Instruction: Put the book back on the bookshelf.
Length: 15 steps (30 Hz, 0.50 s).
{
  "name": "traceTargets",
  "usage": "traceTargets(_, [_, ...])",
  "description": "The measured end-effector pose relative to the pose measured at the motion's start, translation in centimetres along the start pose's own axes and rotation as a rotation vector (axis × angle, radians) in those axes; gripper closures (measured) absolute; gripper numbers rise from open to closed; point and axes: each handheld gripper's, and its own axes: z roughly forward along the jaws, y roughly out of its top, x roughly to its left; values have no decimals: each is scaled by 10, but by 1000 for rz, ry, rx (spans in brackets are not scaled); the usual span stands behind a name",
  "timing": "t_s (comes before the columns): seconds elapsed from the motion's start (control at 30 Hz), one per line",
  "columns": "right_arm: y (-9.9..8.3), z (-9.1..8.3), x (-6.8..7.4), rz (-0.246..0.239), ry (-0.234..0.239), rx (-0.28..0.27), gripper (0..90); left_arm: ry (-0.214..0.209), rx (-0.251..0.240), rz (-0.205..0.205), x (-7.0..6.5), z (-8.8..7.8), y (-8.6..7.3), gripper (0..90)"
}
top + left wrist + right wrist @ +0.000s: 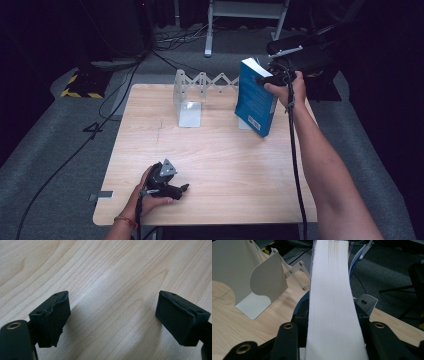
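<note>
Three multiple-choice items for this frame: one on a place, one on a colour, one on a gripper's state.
1. Where is the book?
A. flat at the table's near edge
B. tilted at the far right of the table, beside the bookend rack
C. on the floor

2. What colour is the book's cover?
A. red
B. blue
C. yellow

3. How does the left gripper stand?
A. open, with bare wood between its jaws
B. shut on the book
C. shut on a cable

Key: 1 B, the high view shows it leaning there in the right gripper; 2 B, the cover is blue; 3 A, the left gripper view shows parted pads over bare wood.
</note>
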Motion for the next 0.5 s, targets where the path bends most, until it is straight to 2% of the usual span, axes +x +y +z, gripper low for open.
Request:
traceTargets(0.33, [-11, -7, -10, 29, 24, 41, 588, 1, -2, 0, 0, 0, 0, 131])
traceTargets(0.5, [-14, -9, -10, 12, 24, 46, 584, 1, -2, 0, 0, 0, 0, 131])
